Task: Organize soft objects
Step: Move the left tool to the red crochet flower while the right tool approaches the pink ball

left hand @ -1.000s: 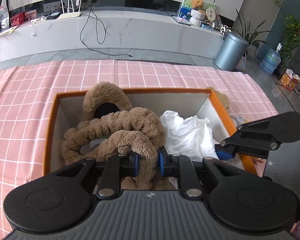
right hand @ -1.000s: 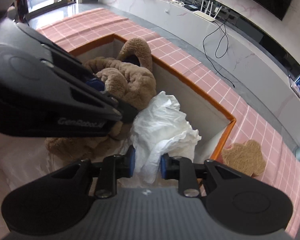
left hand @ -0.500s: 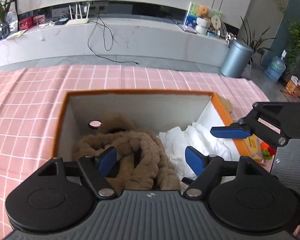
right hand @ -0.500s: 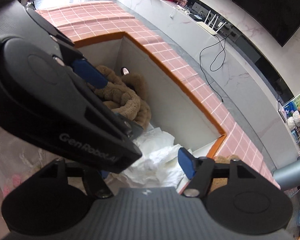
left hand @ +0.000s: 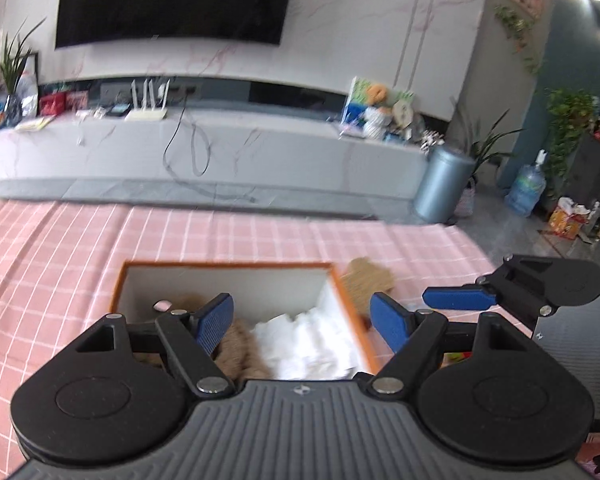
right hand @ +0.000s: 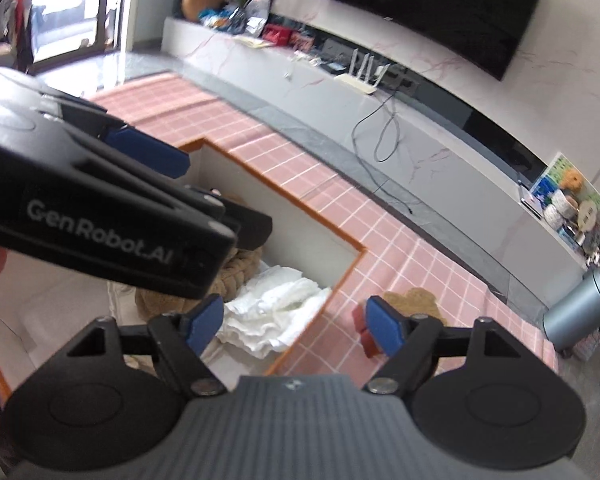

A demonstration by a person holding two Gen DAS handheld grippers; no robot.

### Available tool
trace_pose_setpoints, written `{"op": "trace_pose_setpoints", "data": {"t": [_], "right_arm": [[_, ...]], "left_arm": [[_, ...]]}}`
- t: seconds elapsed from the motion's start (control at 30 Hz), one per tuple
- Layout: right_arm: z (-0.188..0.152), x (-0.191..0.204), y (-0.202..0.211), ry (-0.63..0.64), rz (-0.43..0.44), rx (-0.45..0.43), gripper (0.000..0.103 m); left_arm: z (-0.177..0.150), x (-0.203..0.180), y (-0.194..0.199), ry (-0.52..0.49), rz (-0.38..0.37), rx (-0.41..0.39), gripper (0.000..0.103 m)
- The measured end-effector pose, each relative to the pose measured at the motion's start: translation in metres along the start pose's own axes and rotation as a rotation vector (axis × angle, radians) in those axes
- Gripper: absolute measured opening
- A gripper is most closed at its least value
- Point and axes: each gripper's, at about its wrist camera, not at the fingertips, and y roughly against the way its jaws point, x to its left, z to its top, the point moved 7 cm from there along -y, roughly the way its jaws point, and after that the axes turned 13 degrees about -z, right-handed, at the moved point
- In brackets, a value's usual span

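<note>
An orange-rimmed white box (left hand: pixel 228 266) (right hand: pixel 352 266) sits on the pink checked cloth. In it lie a brown plush toy (left hand: pixel 236 350) (right hand: pixel 240 268) on the left and a crumpled white cloth (left hand: pixel 306 340) (right hand: pixel 272 316) on the right. My left gripper (left hand: pixel 304 320) is open and empty, raised above the box's near side. My right gripper (right hand: pixel 296 326) is open and empty, above the box's right rim; it also shows in the left wrist view (left hand: pixel 456 298). The left gripper's body (right hand: pixel 100 216) hides much of the plush in the right wrist view.
A flat brown paw-shaped plush (left hand: pixel 366 278) (right hand: pixel 410 300) and a small red item (right hand: pixel 360 326) lie on the cloth just right of the box. Beyond the table are a grey TV bench (left hand: pixel 204 148), a metal bin (left hand: pixel 440 184) and a water bottle (left hand: pixel 524 194).
Both grippers let go, the left of the brown plush and the right of the white cloth, which dropped into the box. Both have opened wide and pulled up and back.
</note>
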Motion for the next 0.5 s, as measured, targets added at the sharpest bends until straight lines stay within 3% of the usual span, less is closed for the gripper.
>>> {"op": "trace_pose_setpoints", "data": {"t": [0.33, 0.5], "right_arm": [[-0.05, -0.051, 0.064, -0.21, -0.084, -0.036, 0.077], [-0.088, -0.075, 0.083, -0.316, -0.155, -0.021, 0.077]], "left_arm": [[-0.012, -0.096, 0.007, -0.19, -0.092, -0.02, 0.088], [-0.029, -0.133, -0.003, -0.195, -0.14, -0.007, 0.087]]}}
